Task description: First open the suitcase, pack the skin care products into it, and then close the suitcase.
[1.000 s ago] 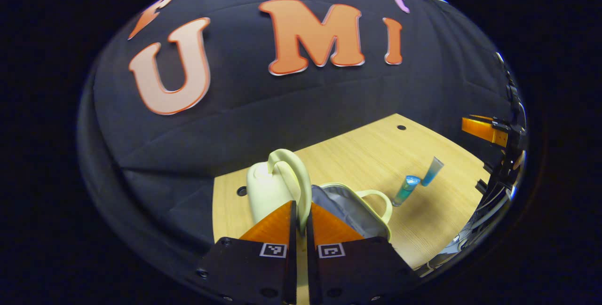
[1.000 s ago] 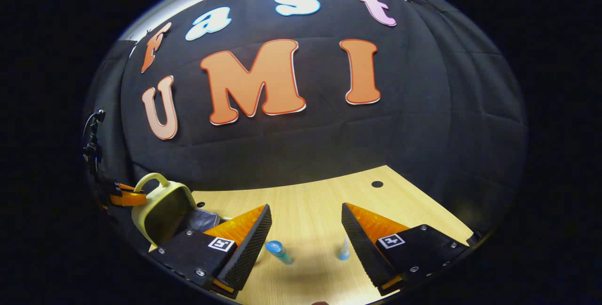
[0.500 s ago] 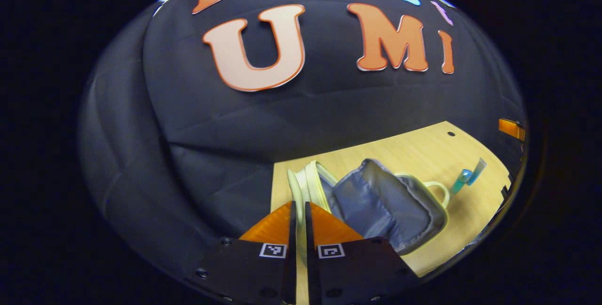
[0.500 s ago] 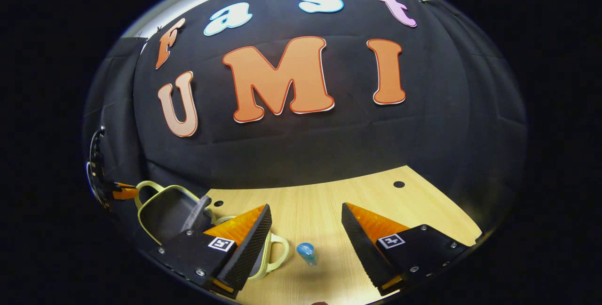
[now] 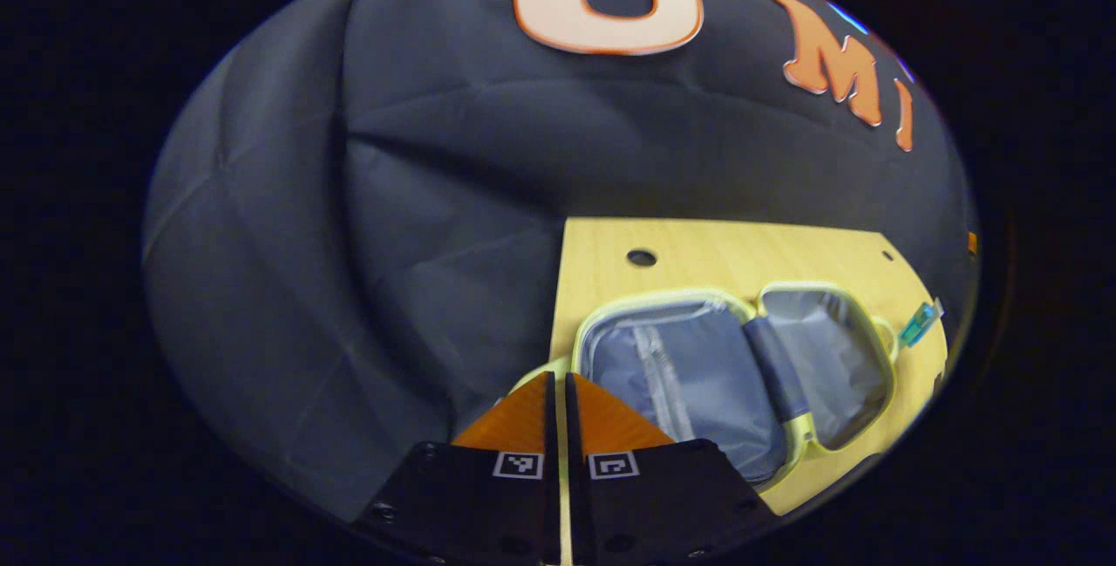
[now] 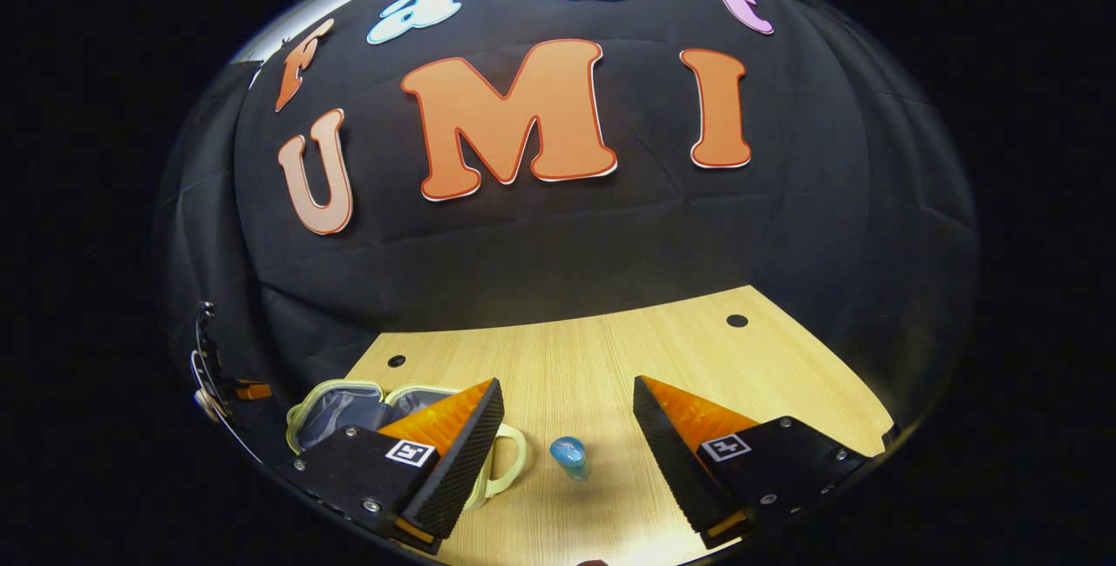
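**Suitcase lies open; the blue tube sits straight ahead of your right tongs**

Start at your left tongs (image 5: 559, 387). They are pressed together with hardly a gap, and a sliver of pale green shows at the tips; it looks like the rim of the suitcase (image 5: 737, 374), but you cannot tell from here whether both fingers really pinch it. The suitcase spreads ahead and to the right of those tongs, both halves flat on the tabletop (image 5: 741, 256), grey lining up, hinge between them. Its long axis runs from the left tongs toward the right. Beyond its far half, at the edge of the left gripper view, lies a small blue skin care tube (image 5: 920, 324), well apart from the left tongs.

Move across to your right tongs (image 6: 567, 426). They are spread wide and carry nothing. The blue tube (image 6: 568, 454) lies on the tabletop between the two fingers and slightly ahead, touching neither. Its cap end faces you, so its long axis seems to point roughly along the tongs rather than across them. The suitcase's handle (image 6: 510, 461) shows just beside the left finger of this pair, with the open lining farther left.

Judged from this, the opening is done and packing comes next. Your right hand is plainly the nearer one to the tube; a short reach forward and down should bracket it.

The tabletop is light wood grain with a few small dark holes (image 6: 737, 320), bare ahead of the tube. Black cloth closes the booth behind.
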